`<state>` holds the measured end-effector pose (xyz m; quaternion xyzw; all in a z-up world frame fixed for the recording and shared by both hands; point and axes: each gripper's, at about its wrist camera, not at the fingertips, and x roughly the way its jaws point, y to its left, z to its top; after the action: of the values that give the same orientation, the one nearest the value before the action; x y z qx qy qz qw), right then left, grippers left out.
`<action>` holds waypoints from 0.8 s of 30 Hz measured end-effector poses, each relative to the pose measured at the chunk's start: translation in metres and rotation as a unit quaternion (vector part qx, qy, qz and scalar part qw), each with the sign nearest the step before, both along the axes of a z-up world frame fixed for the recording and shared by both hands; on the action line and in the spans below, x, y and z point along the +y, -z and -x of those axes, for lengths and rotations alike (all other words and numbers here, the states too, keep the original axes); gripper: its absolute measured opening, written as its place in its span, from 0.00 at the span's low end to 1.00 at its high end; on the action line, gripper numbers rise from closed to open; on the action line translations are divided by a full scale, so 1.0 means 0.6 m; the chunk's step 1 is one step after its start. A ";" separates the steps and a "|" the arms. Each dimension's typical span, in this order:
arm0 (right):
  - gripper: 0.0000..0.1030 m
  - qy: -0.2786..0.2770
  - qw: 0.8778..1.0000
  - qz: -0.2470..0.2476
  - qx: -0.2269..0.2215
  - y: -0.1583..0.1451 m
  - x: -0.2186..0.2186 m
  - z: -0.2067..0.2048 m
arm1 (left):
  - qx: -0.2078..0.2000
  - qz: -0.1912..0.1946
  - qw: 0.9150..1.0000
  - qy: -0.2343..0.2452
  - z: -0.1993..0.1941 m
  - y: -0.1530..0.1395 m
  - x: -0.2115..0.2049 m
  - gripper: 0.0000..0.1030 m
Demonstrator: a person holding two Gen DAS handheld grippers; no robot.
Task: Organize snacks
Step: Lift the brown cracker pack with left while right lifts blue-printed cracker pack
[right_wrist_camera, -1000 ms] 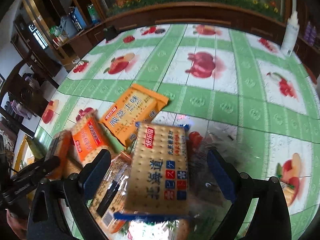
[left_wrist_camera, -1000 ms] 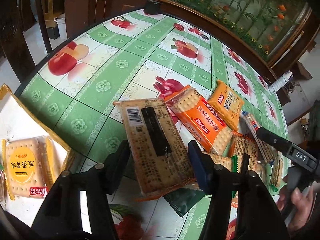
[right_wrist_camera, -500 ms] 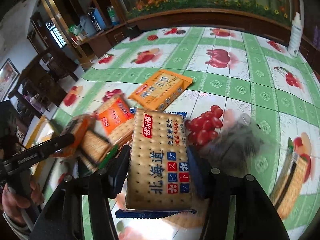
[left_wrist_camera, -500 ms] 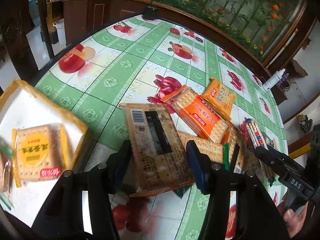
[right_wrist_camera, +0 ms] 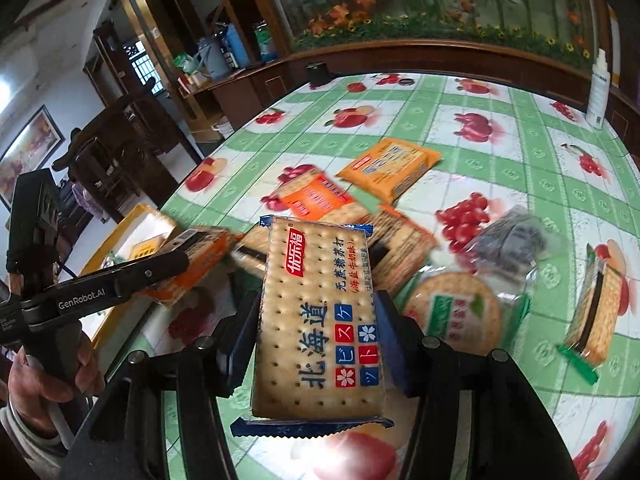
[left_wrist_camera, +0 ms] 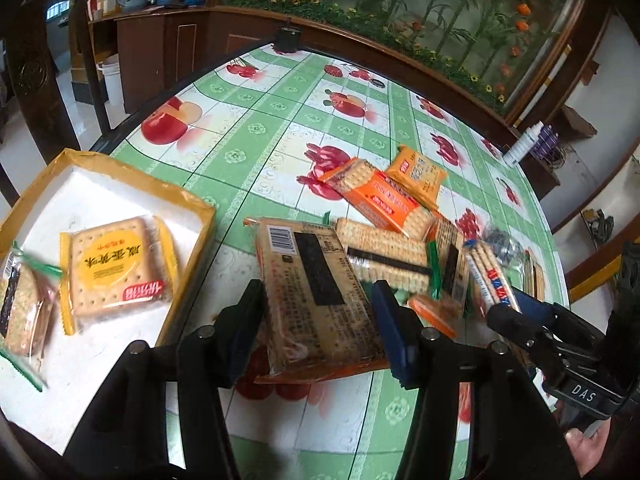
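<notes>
**Both tongs carrying cracker packs above the table**

My left gripper (left_wrist_camera: 320,320) is pinching an orange-edged cracker pack (left_wrist_camera: 316,296) between its two blue pads, barcode side up, with the pack's far end tilted toward the middle of the table (left_wrist_camera: 256,136). It is lifted off the green fruit-print cloth, just beside the right edge of the yellow-rimmed tray (left_wrist_camera: 188,264) that sits at the near left corner of the table. Inside the tray I see a yellow-label cracker pack (left_wrist_camera: 120,264) lying flat and, touching its left side, a green-trimmed pack (left_wrist_camera: 24,308) partly cut off by the picture's edge.

My right gripper (right_wrist_camera: 316,332) is clamped on a blue-edged cracker pack (right_wrist_camera: 320,320), printed face up, held clear of the cloth. From the left wrist view I see this same pack edge-on at the tip of the right tool.

The loose pile lies near the middle of the table: an orange cracker pack (right_wrist_camera: 316,200) overlapping a yellow-orange pack (right_wrist_camera: 390,168) toward the far side, a round-biscuit pack (right_wrist_camera: 456,312) with a green label just beside my right finger, a crumpled clear wrapper (right_wrist_camera: 508,240) next to it, and a green-trimmed cracker pack (right_wrist_camera: 596,308) well apart toward the right edge. A white bottle (right_wrist_camera: 598,92) stands at the far right edge.
</notes>
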<state>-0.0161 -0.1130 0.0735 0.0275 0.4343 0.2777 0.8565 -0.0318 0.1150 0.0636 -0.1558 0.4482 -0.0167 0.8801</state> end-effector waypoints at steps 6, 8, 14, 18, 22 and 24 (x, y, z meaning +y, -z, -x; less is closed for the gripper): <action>0.55 -0.007 1.000 -0.006 0.000 0.000 0.014 0.020 | -0.016 -0.004 1.000 0.014 0.028 -0.013 0.001 0.53; 0.55 -0.007 1.000 -0.009 -0.004 -0.008 0.016 0.025 | -0.020 -0.006 1.000 0.014 0.033 -0.019 0.005 0.37; 0.55 -0.007 1.000 -0.010 -0.008 -0.015 0.024 0.030 | 0.009 -0.001 0.999 0.036 0.028 0.005 0.001 0.37; 0.55 -0.005 1.000 -0.016 0.000 -0.010 0.023 0.033 | 0.042 -0.003 0.998 0.055 0.024 0.039 -0.013 0.39; 0.55 -0.004 1.000 -0.015 0.005 -0.002 0.020 0.035 | 0.051 0.003 0.997 0.055 0.022 0.059 -0.024 0.57; 0.55 -0.002 1.000 -0.016 0.006 0.000 0.019 0.035 | 0.047 -0.002 0.997 0.055 0.019 0.060 -0.032 0.66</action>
<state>-0.0372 -0.1017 0.0738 0.0420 0.4347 0.2866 0.8527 -0.0432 0.0956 0.0278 -0.1294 0.4973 -0.0567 0.8560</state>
